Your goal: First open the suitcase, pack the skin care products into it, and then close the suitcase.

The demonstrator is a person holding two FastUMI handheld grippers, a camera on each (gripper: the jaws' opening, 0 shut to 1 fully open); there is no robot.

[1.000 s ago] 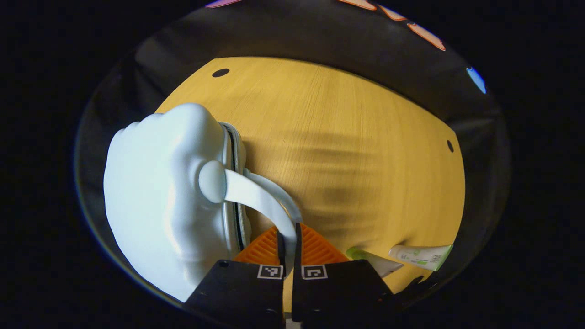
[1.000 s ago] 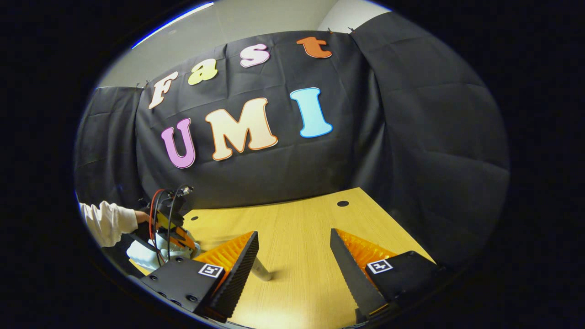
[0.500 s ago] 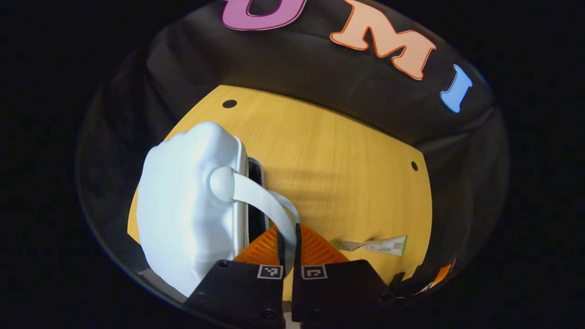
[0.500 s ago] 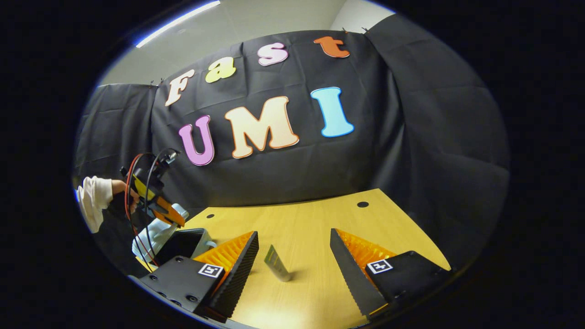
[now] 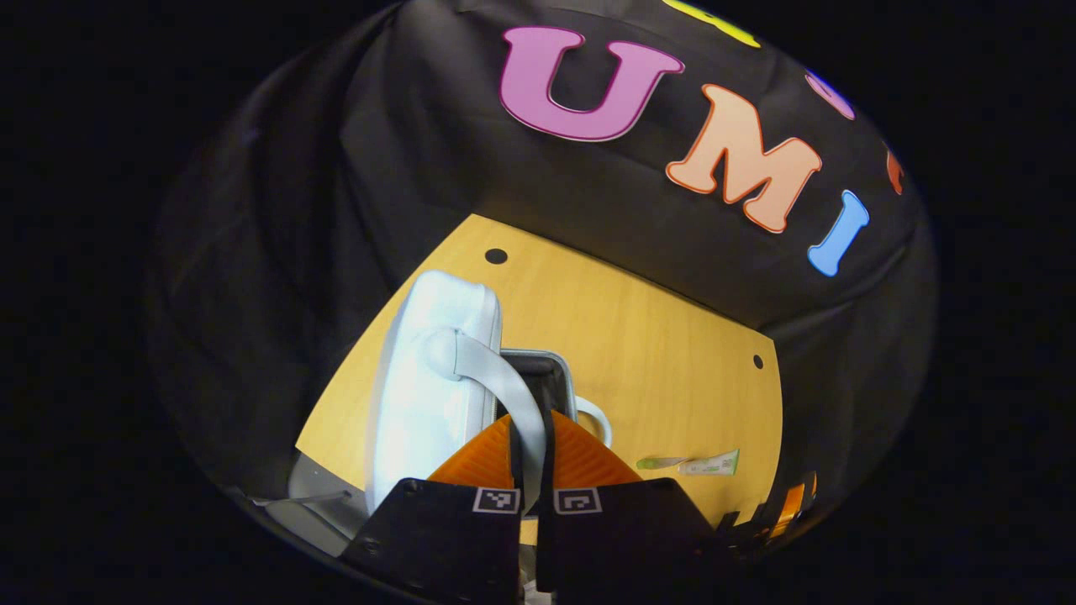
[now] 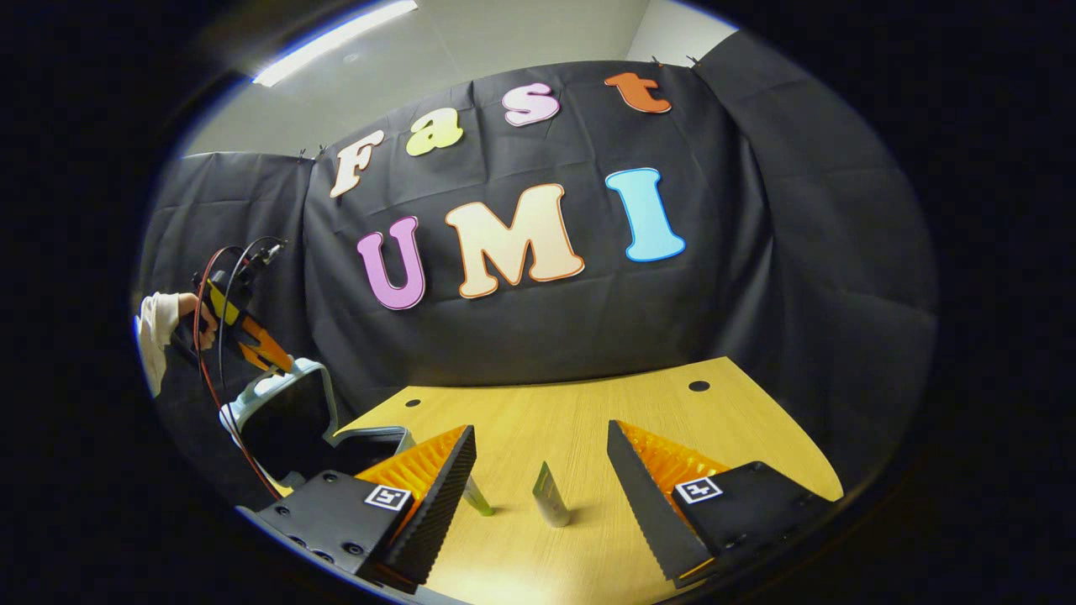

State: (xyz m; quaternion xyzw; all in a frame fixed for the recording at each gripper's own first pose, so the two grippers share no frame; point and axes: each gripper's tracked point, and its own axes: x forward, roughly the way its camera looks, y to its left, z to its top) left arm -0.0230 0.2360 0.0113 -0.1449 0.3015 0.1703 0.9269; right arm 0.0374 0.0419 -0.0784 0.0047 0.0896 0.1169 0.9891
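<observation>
A yellow wooden table [image 6: 588,420] fronts the booth's black cloth. At lower left, the left gripper [image 5: 530,454] clamps the suitcase [image 5: 429,395] handle [image 5: 504,382], lid raised. The right gripper [image 6: 538,479] gapes over two tubes [image 6: 551,504].

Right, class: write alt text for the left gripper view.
The left gripper is shut on the handle of a pale blue suitcase, its lid raised nearly upright on a wooden table. A skincare tube lies to the right.

Smooth, glossy plastic suitcase [image 5: 429,395]; matt wood-grain table [image 5: 664,370]; creased matt cloth wall [image 6: 521,336]

Green tube [image 6: 477,497] behind claw finger [image 6: 437,496]
</observation>
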